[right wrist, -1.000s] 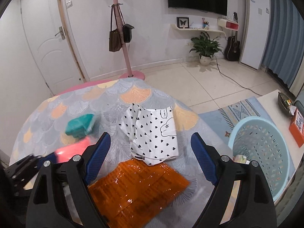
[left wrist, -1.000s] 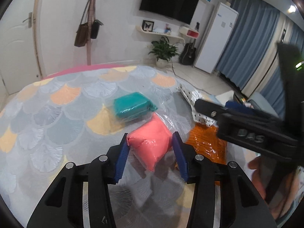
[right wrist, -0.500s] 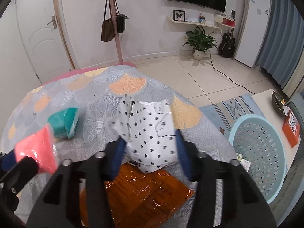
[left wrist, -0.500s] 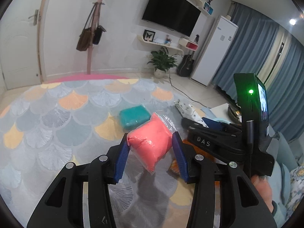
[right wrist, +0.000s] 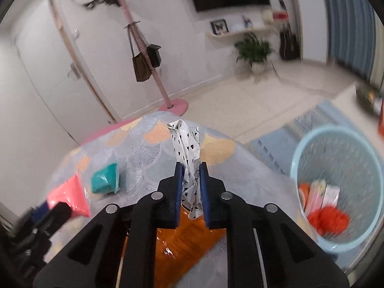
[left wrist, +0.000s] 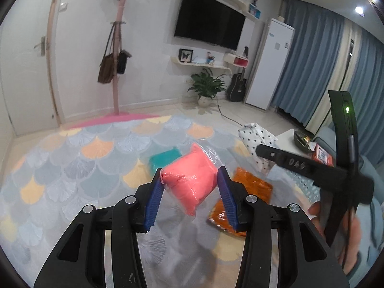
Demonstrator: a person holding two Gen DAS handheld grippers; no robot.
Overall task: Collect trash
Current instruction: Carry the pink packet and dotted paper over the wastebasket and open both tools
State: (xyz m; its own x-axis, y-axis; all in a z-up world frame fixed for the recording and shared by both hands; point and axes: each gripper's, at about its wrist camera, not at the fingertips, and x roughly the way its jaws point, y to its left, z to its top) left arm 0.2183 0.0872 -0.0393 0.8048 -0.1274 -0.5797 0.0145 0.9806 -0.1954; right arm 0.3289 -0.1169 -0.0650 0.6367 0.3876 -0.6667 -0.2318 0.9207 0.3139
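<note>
My left gripper is shut on a pink plastic packet and holds it above the patterned table. My right gripper is shut on a white wrapper with black hearts, lifted off the table; the wrapper also shows in the left wrist view. A teal packet and an orange foil wrapper lie on the table. The pink packet shows in the right wrist view at the left.
A light blue basket stands on the floor to the right of the table, with red and pale trash inside. A pink coat stand with bags stands beyond the table. A low white table is at the right.
My right gripper closed on the heart-print wrapper and lifted it. My left gripper rose with the pink packet. Both views tilted up.
</note>
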